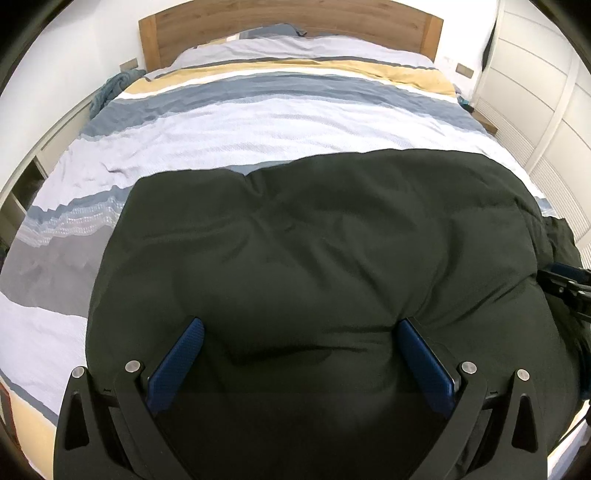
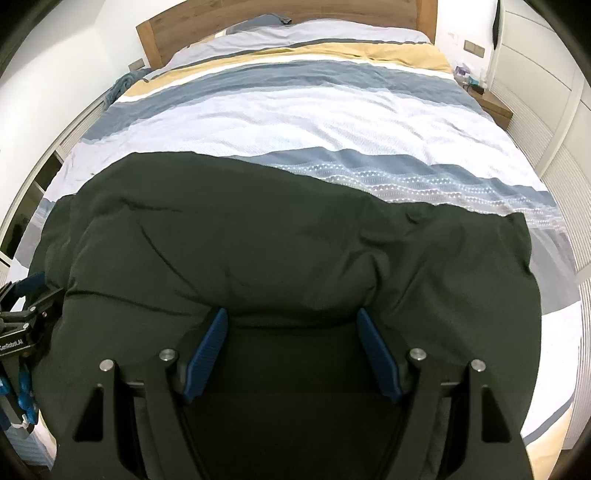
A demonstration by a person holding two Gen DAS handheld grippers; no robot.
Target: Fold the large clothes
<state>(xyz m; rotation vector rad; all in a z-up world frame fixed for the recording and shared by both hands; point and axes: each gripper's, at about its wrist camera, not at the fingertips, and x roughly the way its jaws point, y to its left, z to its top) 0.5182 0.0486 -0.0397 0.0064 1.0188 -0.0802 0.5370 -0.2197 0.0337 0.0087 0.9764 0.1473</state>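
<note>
From my left wrist camera I see a dark green garment (image 1: 314,251) spread over the near end of the bed (image 1: 258,122), reaching toward its right edge. My left gripper (image 1: 301,328) sits low over the cloth with its blue pads (image 1: 177,365) spread wide apart. The right gripper (image 1: 565,288) shows at the garment's right side. A wooden headboard (image 1: 288,22) stands at the far end.
</note>
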